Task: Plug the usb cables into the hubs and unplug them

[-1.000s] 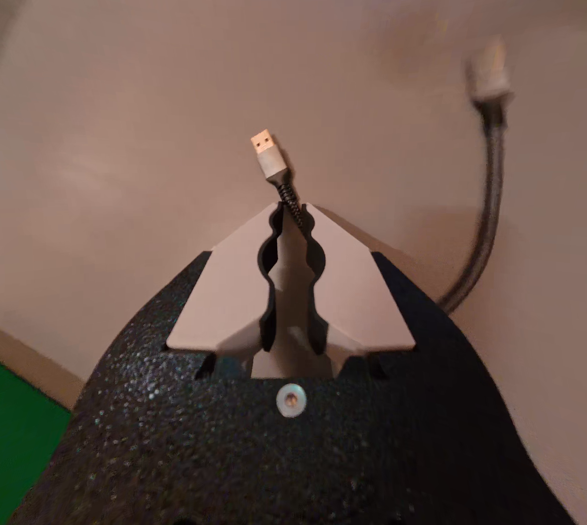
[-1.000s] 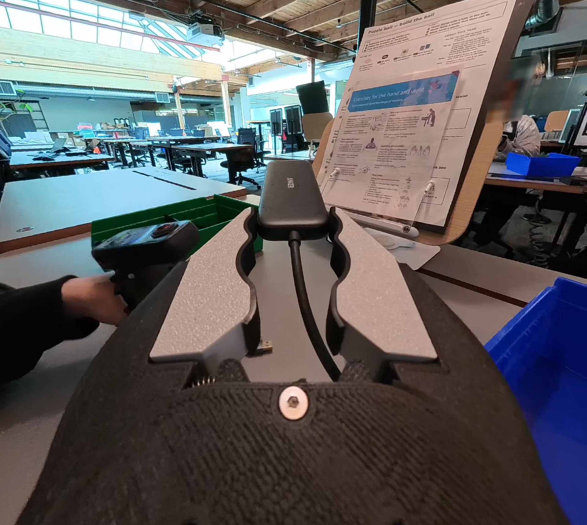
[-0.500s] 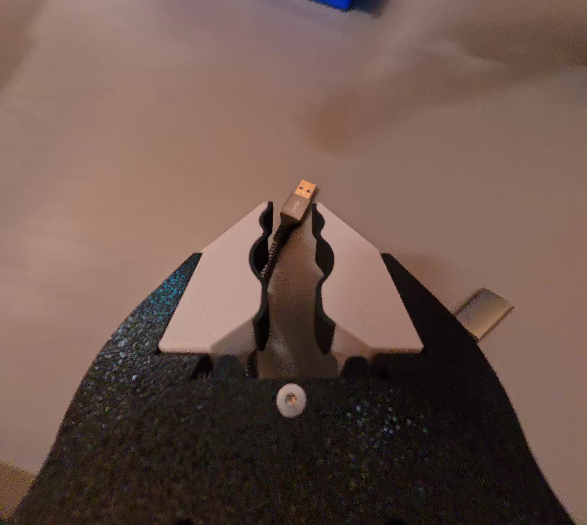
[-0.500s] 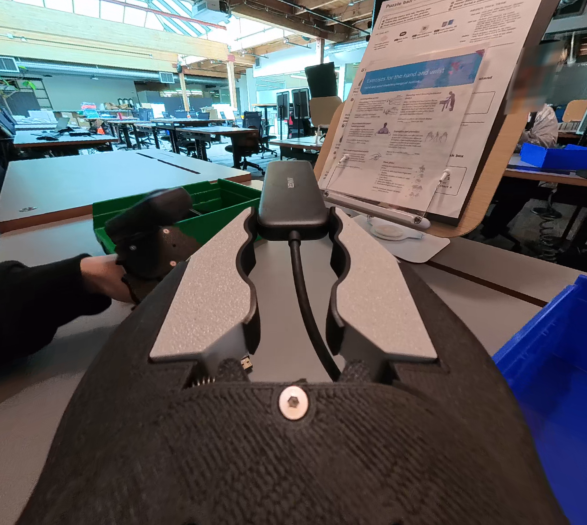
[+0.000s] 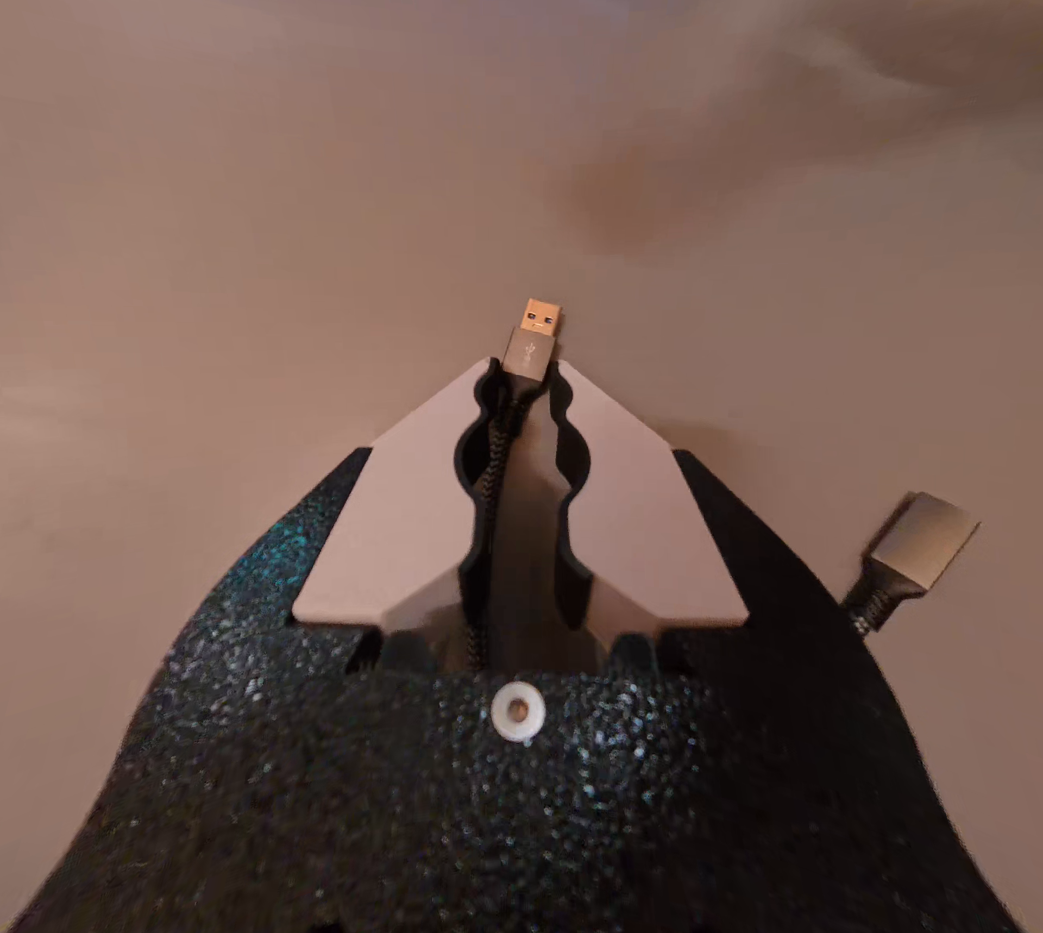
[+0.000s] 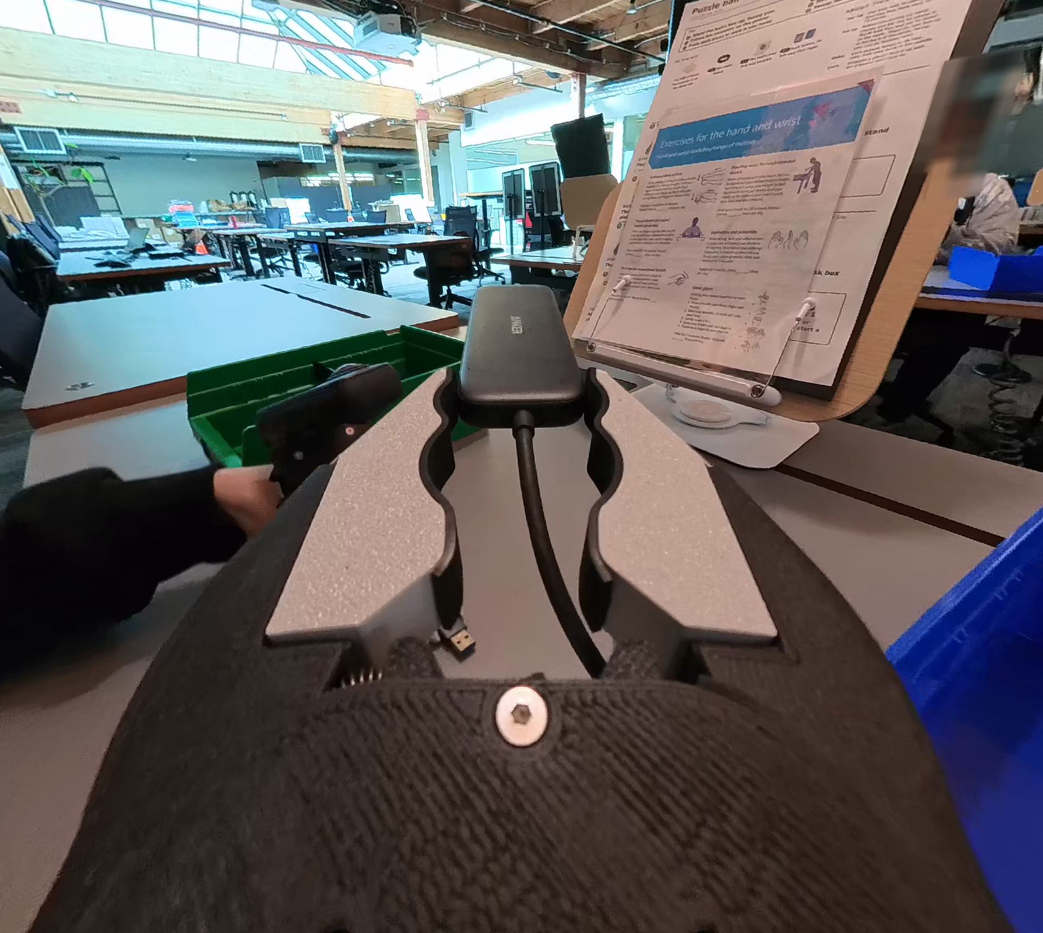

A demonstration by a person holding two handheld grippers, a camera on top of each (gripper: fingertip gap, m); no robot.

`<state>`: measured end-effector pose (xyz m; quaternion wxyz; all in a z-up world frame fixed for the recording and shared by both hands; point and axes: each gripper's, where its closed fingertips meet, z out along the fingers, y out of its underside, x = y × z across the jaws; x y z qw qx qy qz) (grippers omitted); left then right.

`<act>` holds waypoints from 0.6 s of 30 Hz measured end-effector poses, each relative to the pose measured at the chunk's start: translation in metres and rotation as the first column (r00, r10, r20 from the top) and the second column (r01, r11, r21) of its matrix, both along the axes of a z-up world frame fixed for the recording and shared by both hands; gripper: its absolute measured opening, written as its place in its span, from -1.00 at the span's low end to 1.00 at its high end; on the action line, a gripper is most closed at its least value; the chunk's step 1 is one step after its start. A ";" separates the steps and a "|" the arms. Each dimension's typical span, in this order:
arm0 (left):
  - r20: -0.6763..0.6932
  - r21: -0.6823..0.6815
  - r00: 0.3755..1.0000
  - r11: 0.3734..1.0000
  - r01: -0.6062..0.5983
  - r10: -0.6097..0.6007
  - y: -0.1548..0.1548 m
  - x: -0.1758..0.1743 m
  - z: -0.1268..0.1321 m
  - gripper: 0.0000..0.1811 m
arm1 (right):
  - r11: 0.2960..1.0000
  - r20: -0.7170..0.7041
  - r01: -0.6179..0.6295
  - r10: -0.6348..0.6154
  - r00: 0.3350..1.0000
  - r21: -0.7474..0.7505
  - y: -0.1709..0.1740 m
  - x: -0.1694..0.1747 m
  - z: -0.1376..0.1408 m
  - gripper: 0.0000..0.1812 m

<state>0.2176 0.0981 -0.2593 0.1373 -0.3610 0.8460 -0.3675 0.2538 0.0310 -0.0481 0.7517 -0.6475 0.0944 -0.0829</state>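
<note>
The grey tabletop (image 5: pixel 282 172) fills the left wrist view, a blue bin (image 6: pixel 982 680) at its right edge in the right wrist view and a green tray (image 6: pixel 316 386) farther back. A document stand (image 6: pixel 880 358) holding printed sheets rises behind the hub.

The right gripper (image 6: pixel 520 386) has its jaws clamped on the near end of the dark USB hub (image 6: pixel 516 347), whose black lead (image 6: pixel 542 539) trails back between the fingers.

The left gripper (image 5: pixel 524 369) has its jaws closed on the grey housing of a braided USB cable (image 5: pixel 530 352), its metal plug pointing forward above the tabletop. A second connector (image 5: pixel 917 547) lies to the right.

Compared with half a second ago, the plug sits straighter and the blue bin has slid toward the view's top.
</note>
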 end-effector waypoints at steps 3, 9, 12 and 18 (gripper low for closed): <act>0.005 0.002 0.993 0.993 -0.121 0.121 0.001 -0.001 0.004 -0.84 | 1.000 -0.027 0.013 -0.013 1.000 0.005 0.004 0.004 -0.005 -0.51; 0.188 0.009 0.910 0.926 -0.377 0.368 0.007 -0.010 0.091 -0.84 | 0.998 -0.014 0.064 -0.065 0.998 -0.013 0.016 0.005 -0.016 -0.51; 0.233 0.027 0.877 0.898 -0.439 0.421 0.009 -0.015 0.126 -0.84 | 0.995 0.009 0.094 -0.094 0.996 -0.026 0.026 0.002 -0.022 -0.51; 0.153 -0.019 0.892 0.903 -0.429 0.427 0.007 -0.017 0.140 -0.84 | 0.985 0.140 0.164 -0.154 0.978 -0.063 0.041 -0.008 -0.027 -0.51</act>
